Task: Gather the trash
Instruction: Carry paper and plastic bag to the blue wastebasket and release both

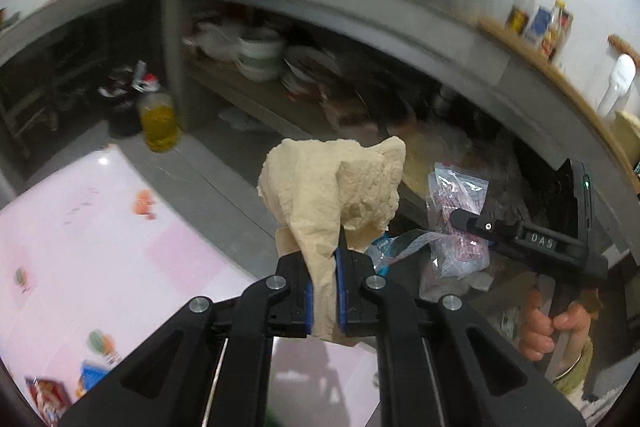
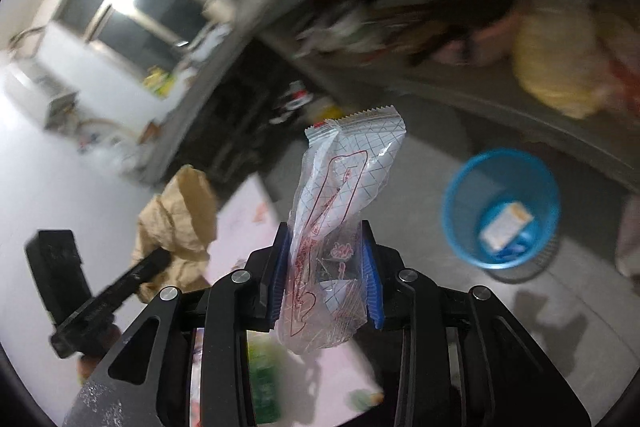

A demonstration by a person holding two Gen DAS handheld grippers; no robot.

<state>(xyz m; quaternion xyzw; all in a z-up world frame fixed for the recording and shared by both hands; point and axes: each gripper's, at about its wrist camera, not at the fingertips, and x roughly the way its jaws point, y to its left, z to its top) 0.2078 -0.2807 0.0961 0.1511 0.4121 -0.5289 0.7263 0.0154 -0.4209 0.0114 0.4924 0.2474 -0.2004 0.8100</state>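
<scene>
- Now left gripper [image 1: 323, 291]: jaws clamped on crumpled tan tissue [image 1: 332, 195], over pink table [image 1: 100, 235] edge.
- Right gripper [image 2: 326, 279]: jaws clamped on clear wrapper [image 2: 340, 211].
- Blue bin [image 2: 500, 211] on floor, right, trash inside.
</scene>
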